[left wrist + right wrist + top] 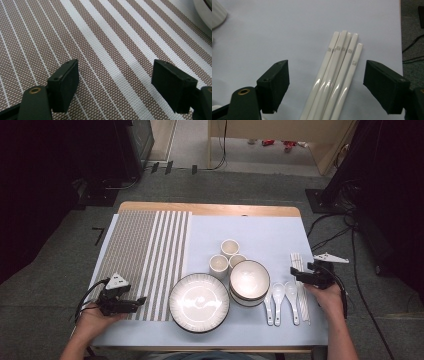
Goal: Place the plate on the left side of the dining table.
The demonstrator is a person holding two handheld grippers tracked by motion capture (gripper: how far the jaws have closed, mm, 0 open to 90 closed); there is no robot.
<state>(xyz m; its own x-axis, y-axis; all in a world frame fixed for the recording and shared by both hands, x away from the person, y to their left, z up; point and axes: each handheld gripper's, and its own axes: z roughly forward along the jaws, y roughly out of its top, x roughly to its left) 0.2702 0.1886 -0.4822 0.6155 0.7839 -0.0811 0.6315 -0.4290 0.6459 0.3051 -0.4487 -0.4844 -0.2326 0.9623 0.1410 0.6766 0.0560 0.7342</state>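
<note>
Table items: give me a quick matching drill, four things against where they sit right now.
Things:
1. chopsticks
2. plate
3. striped mat
4. cups

Places:
A. left part of the table, under the left gripper
B. near the table's right edge, in front of the right gripper
C. behind the stacked bowls, toward the far edge
D. near edge, middle, left of the bowls

Pairs: 1-B, 2-D, 3-A, 4-C. Both grippers stand open and hold nothing.
</note>
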